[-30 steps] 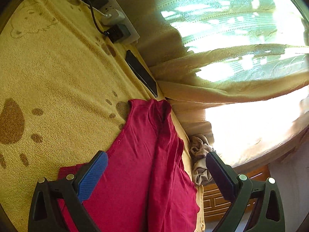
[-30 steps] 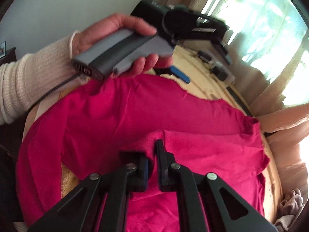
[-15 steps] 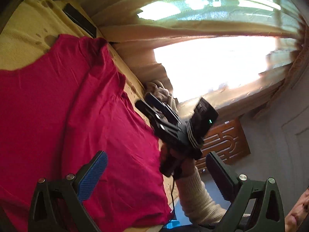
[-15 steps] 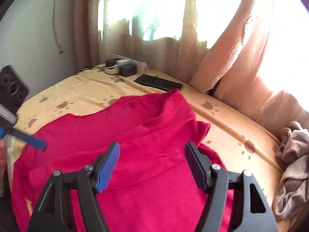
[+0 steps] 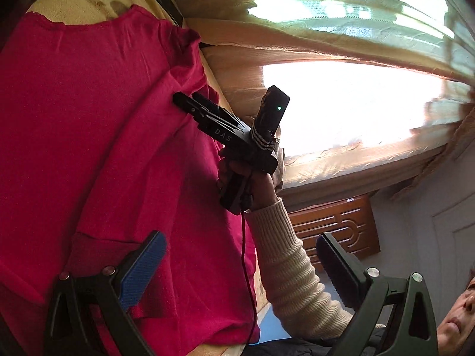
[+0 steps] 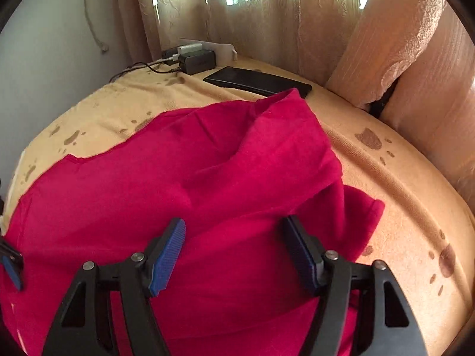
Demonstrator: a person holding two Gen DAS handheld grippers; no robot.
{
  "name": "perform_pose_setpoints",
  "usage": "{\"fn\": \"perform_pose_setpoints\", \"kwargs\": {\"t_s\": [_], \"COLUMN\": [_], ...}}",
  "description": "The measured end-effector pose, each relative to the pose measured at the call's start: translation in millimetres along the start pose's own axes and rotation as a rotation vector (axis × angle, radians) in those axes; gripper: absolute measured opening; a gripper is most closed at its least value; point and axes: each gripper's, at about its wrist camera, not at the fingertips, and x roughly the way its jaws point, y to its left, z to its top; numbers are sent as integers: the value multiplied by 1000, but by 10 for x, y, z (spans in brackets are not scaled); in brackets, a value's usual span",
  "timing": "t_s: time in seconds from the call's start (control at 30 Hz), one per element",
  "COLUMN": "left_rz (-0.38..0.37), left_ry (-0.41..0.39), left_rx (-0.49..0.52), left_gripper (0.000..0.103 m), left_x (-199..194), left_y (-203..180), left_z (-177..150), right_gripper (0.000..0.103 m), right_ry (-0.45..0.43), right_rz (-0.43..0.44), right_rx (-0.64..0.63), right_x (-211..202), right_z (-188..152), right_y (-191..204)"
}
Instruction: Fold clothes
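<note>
Folding early stage: red T-shirt (image 6: 225, 178) spread on bed (image 6: 400, 184), reaching near edge, one side flap turned over body, rumpled. Remaining: other side, crosswise folds. Left claw (image 5: 237, 270) spread wide, empty; right claw (image 6: 234, 252) apart, above fabric, nothing gripped.

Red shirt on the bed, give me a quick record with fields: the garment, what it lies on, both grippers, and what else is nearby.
garment: red shirt, spread out with one side folded over, wrinkled
surface: tan paw-print blanket
right gripper: open, above the shirt, nothing between its pads
left gripper: open, empty, over the shirt's edge
nearby: black phone beyond the shirt's far corner; power strip with chargers by the curtain
</note>
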Motion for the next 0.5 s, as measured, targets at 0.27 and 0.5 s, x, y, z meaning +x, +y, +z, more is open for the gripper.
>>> {"fn": "perform_pose_setpoints", "kwargs": {"t_s": [0.27,0.5], "left_rz": [-23,42], "left_ry": [82,93], "left_rx": [82,-12], "left_gripper": [103,102], "left_x": [110,215], "left_y": [-257,-28], "left_z": [-130,-159], "right_gripper": [77,77], "right_ry": [-40,37], "right_rz": [-61,-50], "right_rx": [-35,-70], "right_x": [-159,265], "right_z": [152,463], "right_y": [95,189]}}
